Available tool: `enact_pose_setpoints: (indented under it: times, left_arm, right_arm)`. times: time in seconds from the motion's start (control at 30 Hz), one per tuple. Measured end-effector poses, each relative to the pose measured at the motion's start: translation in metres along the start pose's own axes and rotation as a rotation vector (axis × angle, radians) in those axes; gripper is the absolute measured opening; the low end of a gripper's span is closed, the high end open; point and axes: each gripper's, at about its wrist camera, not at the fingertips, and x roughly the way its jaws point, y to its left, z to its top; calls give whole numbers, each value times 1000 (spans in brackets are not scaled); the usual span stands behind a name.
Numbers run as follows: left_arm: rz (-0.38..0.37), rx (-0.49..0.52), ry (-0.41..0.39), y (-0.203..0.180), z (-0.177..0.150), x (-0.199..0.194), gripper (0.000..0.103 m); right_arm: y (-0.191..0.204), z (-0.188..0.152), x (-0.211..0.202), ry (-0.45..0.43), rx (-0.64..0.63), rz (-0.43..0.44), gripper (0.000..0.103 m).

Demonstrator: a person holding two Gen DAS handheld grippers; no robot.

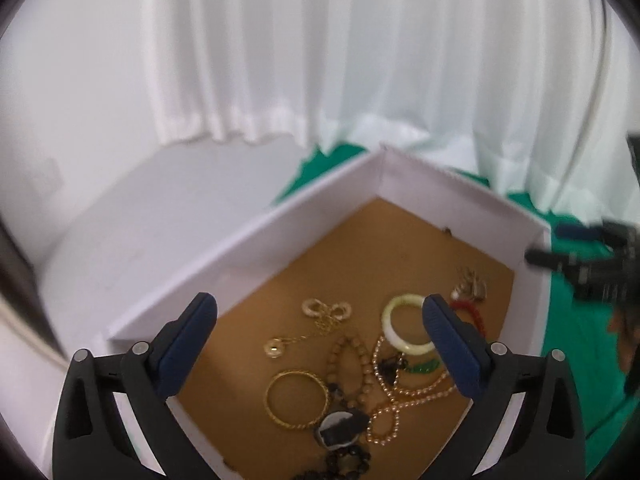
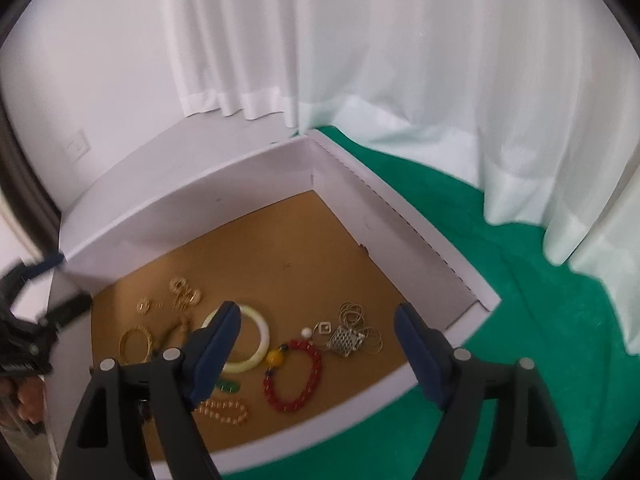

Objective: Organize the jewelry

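Two handheld grippers hover over a white box (image 2: 192, 224). The left gripper (image 1: 320, 332) and right gripper (image 2: 316, 340) both gape wide, holding nothing. Below lies jewelry in a loose heap on the brown floor: a red bracelet (image 2: 294, 376), pale bangle (image 2: 256, 344), gold bangle (image 1: 296, 400) (chains tangled). Beyond, green cloth (image 2: 460, 232). Sorting looks barely begun.
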Motion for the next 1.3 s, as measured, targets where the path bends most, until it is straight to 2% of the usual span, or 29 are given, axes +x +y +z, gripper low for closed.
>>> enact_pose_setpoints:
  times: [0.03, 0.13, 0.2, 0.3, 0.43, 0.6, 0.8, 1.1, 1.3]
  left_arm:
    - [39, -29, 4, -3, -3, -11, 102]
    - [93, -73, -28, -5, -14, -32, 102]
    - [114, -121, 16, -2, -22, -39, 102]
    - [87, -181, 103, 6, -32, -43, 102]
    - [111, -322, 206, 25, -46, -45, 102]
    - [180, -300, 219, 30, -53, -58, 102]
    - [192, -311, 203, 32, -53, -70, 102]
    - [194, -289, 197, 26, -53, -72, 102]
    - [183, -270, 167, 19, -52, -74, 102]
  right_arm:
    - [8, -5, -6, 2, -25, -1, 81]
    - [25, -16, -23, 3, -53, 4, 81]
    - [34, -23, -30, 15, -55, 6, 81]
    - [44, -31, -38, 31, -57, 10, 82]
    - [58, -39, -49, 40, -75, 22, 82]
    - [80, -42, -57, 55, -118, 20, 82]
    - [95, -39, -59, 61, -141, -2, 82]
    - [95, -40, -57, 65, -146, -36, 82]
    - [94, -40, -58, 66, -148, -28, 82]
